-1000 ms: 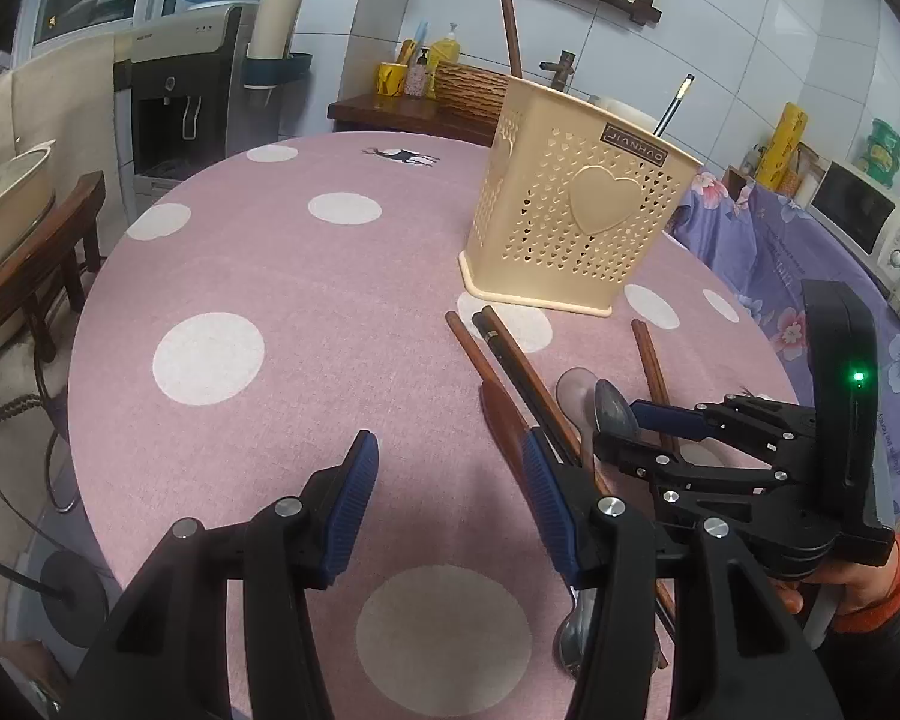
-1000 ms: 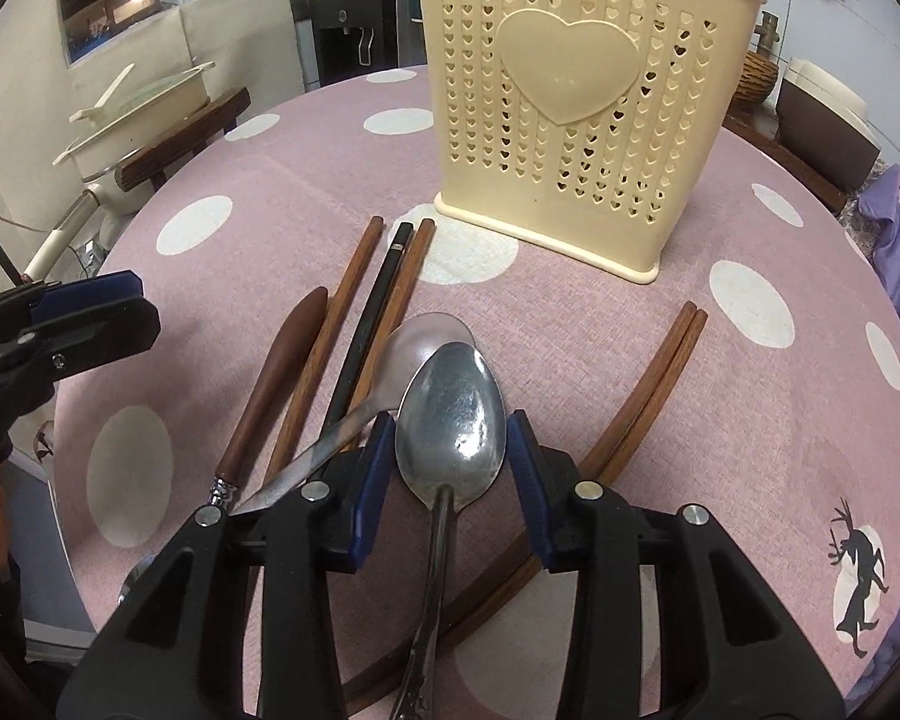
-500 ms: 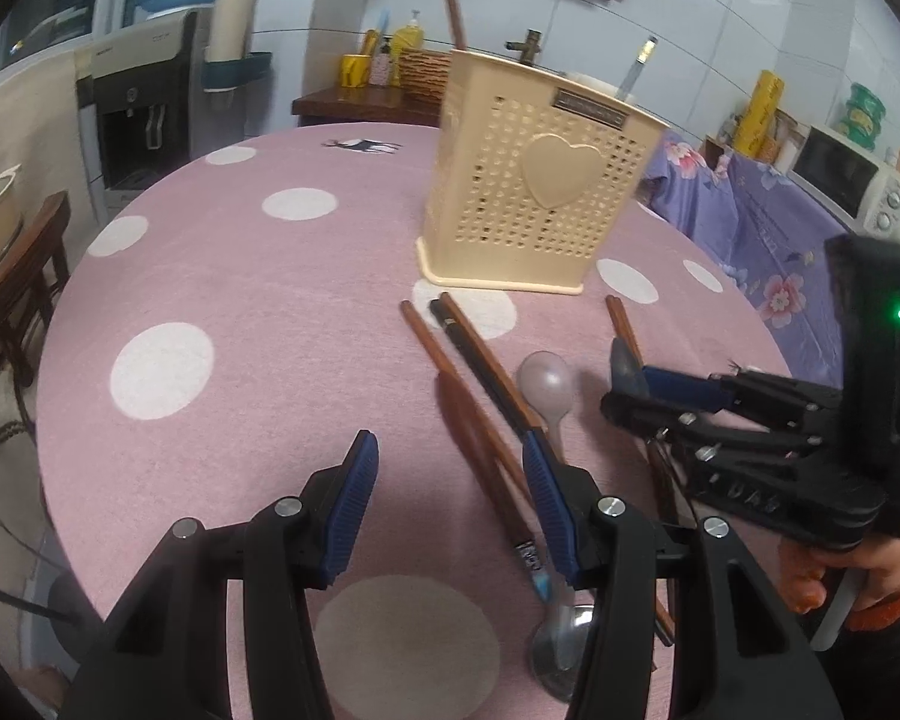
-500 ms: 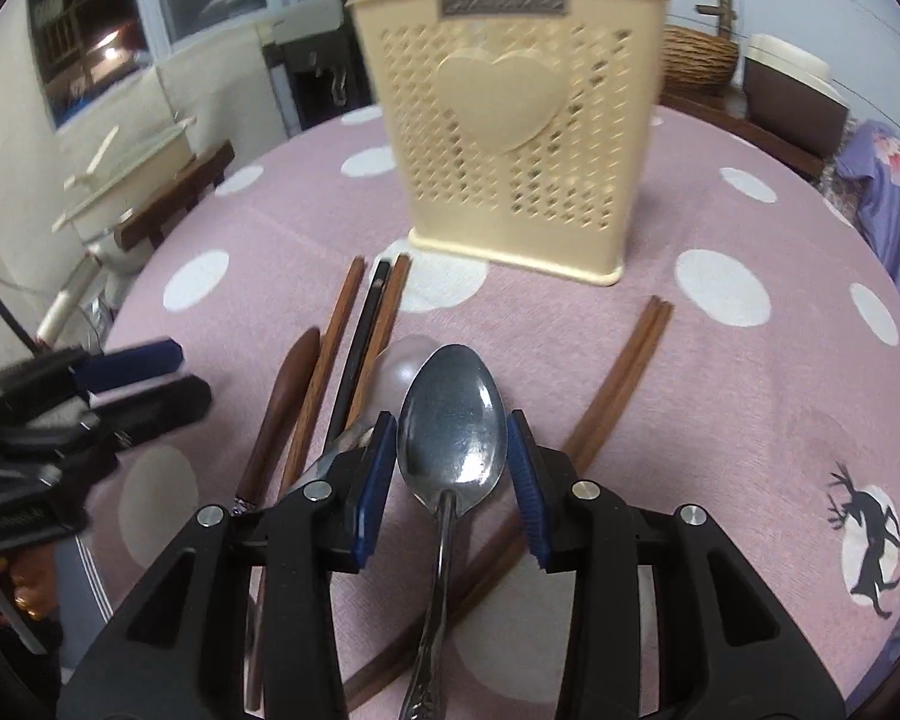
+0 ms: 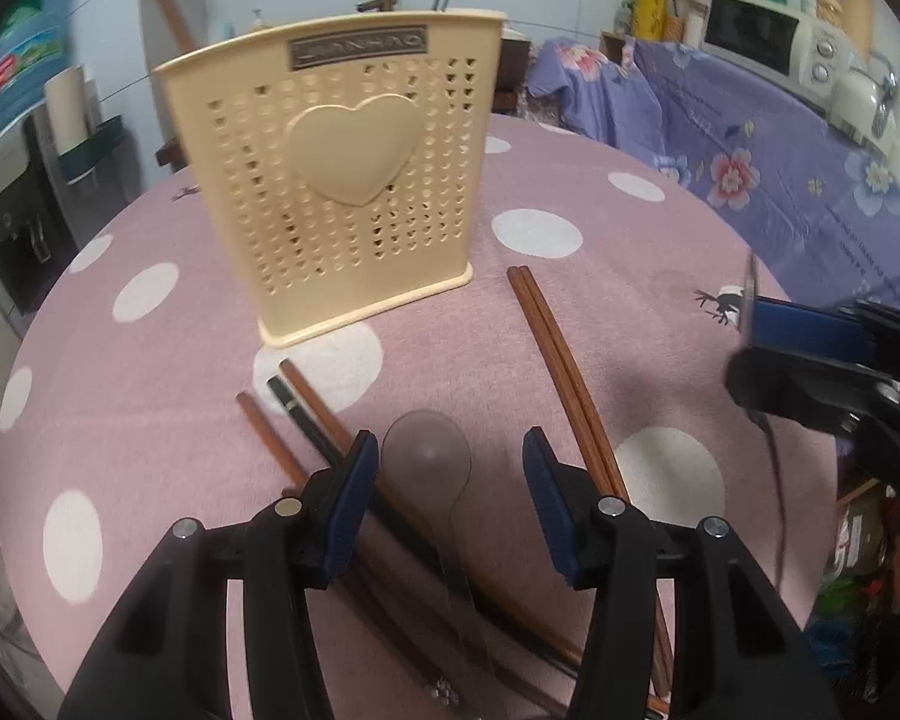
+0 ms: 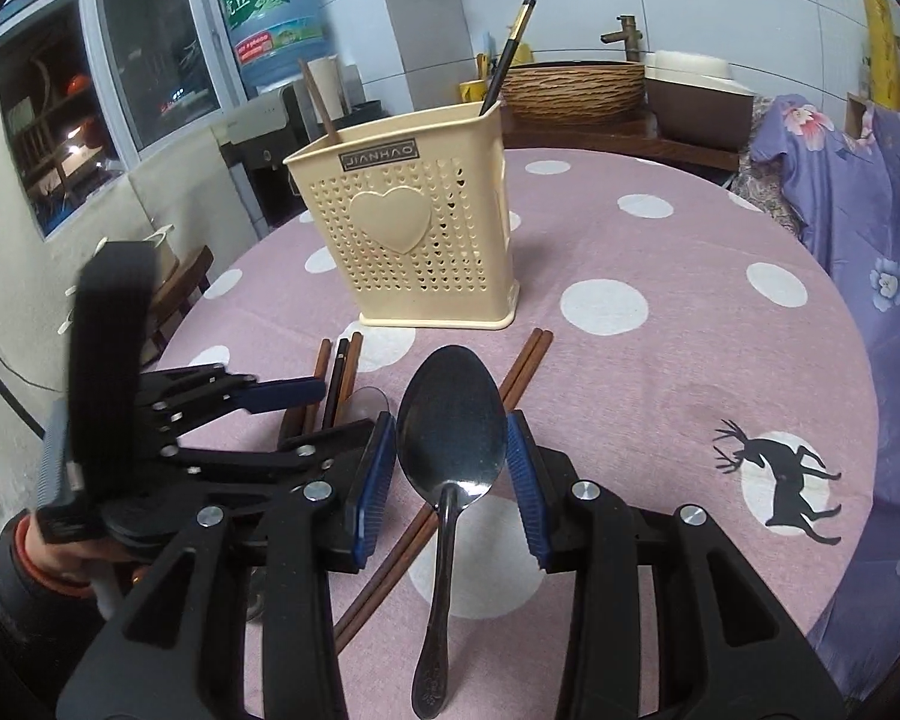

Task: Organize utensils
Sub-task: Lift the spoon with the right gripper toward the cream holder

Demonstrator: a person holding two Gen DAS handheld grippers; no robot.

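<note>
The right gripper [image 6: 452, 461] pinches a steel spoon [image 6: 450, 420] by the sides of its bowl, both blue pads [image 6: 371, 474] pressed against it; the bowl stands up between the fingers and the handle hangs down toward the camera, off the table. Straight ahead of the fingertips stands the cream perforated utensil holder [image 6: 417, 246] with a raised heart on its front; a black chopstick [image 6: 506, 57] and a brown one [image 6: 318, 97] stick out of its top.

The left gripper [image 5: 452, 483] has its fingers spread wide, holding nothing. Between them lies a second spoon [image 5: 427, 450], flat on the pink polka-dot tablecloth [image 5: 630, 300], bowl pointing away; motion blur makes it hard to tell whether the pads touch it. Under and past the left finger lie two brown chopsticks and a black one [image 5: 297, 411], roughly side by side. Beside the right finger runs a pair of brown chopsticks [image 5: 555, 354], touching each other, reaching toward the holder's right corner.
</note>
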